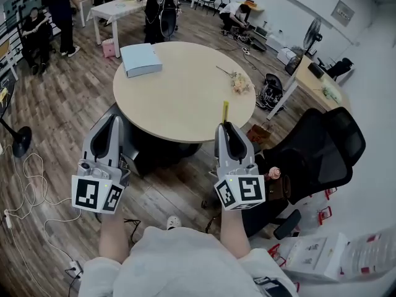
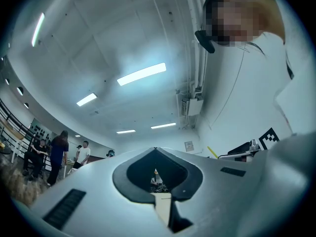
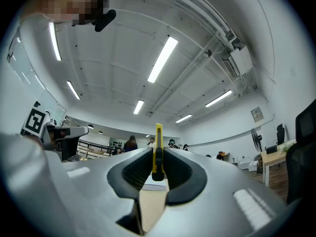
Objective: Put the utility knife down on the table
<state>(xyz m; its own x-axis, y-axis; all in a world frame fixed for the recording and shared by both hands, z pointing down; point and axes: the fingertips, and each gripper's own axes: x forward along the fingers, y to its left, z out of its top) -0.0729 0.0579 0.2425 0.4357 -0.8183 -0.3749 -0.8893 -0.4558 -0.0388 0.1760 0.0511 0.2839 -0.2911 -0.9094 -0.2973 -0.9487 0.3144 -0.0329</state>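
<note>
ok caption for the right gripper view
Right gripper shut on a yellow utility knife, the round table ahead.

The right hand-held gripper (image 1: 226, 127) hides most of the utility knife (image 1: 225, 111).

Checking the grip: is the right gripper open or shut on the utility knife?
Shut: right gripper jaws pinch the yellow utility knife between them.

Right gripper (image 3: 157, 169) up close now, both jaws clamped on the yellow utility knife (image 3: 158, 144), ribbed black pads pressing its flat sides. The knife stands upright, its top poking clear above the jaw tips. Down through the gap shows the pale tabletop (image 3: 152, 209), with a flat light box (image 3: 154, 185) lying toward its far edge. People (image 3: 131, 143) stand at the back, and a fan (image 3: 255, 138) is off to the right.
</note>
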